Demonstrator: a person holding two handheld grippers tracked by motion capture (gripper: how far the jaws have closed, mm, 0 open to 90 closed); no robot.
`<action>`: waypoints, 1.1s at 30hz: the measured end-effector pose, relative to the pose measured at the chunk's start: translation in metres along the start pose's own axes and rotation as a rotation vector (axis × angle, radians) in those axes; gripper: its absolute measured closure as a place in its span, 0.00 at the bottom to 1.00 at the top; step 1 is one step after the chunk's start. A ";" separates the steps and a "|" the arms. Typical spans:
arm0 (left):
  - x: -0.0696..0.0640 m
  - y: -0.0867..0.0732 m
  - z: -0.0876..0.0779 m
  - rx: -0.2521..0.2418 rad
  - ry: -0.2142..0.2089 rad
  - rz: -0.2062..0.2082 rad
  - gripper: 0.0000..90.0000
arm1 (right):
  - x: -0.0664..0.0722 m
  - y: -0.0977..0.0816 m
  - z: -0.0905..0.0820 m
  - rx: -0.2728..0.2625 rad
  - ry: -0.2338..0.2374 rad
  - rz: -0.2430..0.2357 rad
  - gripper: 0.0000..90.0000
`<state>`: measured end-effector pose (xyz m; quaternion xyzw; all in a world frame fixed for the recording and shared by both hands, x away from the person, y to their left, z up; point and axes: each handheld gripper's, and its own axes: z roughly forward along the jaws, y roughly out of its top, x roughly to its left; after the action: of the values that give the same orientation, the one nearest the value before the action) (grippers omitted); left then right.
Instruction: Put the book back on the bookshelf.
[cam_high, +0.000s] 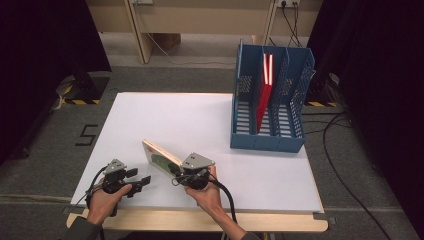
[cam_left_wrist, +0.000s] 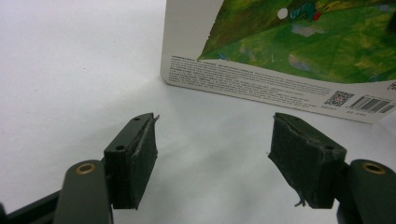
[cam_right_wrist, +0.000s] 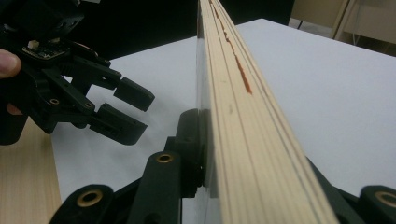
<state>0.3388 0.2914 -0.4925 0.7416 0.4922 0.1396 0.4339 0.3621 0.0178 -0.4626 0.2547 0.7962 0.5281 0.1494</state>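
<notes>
A board book (cam_high: 159, 158) with a green picture cover stands on edge, tilted, near the table's front middle. My right gripper (cam_high: 184, 175) is shut on its near end; in the right gripper view the book's thick page edge (cam_right_wrist: 243, 116) runs up between the jaws. The left gripper (cam_high: 142, 181) is open just left of the book, with nothing between its pads (cam_left_wrist: 137, 158). Through the left gripper view I see the book's back cover (cam_left_wrist: 299, 51) with small print and a barcode, a short way ahead of the jaws. The left gripper (cam_right_wrist: 116, 112) is also in the right gripper view.
A blue file rack (cam_high: 270, 100) with several slots stands at the table's back right, holding a red book (cam_high: 265, 90) upright in a middle slot. The white tabletop (cam_high: 175, 120) stretches between. A wooden edge strip (cam_high: 200, 220) runs along the front.
</notes>
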 end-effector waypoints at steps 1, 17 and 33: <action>0.000 0.000 0.000 0.000 0.000 0.001 0.34 | 0.000 0.000 0.001 -0.003 0.003 0.005 0.80; 0.000 0.000 0.001 0.005 -0.003 0.005 0.34 | 0.000 -0.004 0.009 -0.025 0.017 0.033 0.82; 0.000 0.000 0.000 0.002 0.000 0.002 0.34 | -0.006 -0.003 0.007 -0.065 0.036 0.063 0.84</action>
<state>0.3390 0.2915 -0.4927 0.7425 0.4914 0.1395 0.4332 0.3694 0.0186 -0.4685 0.2652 0.7726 0.5628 0.1265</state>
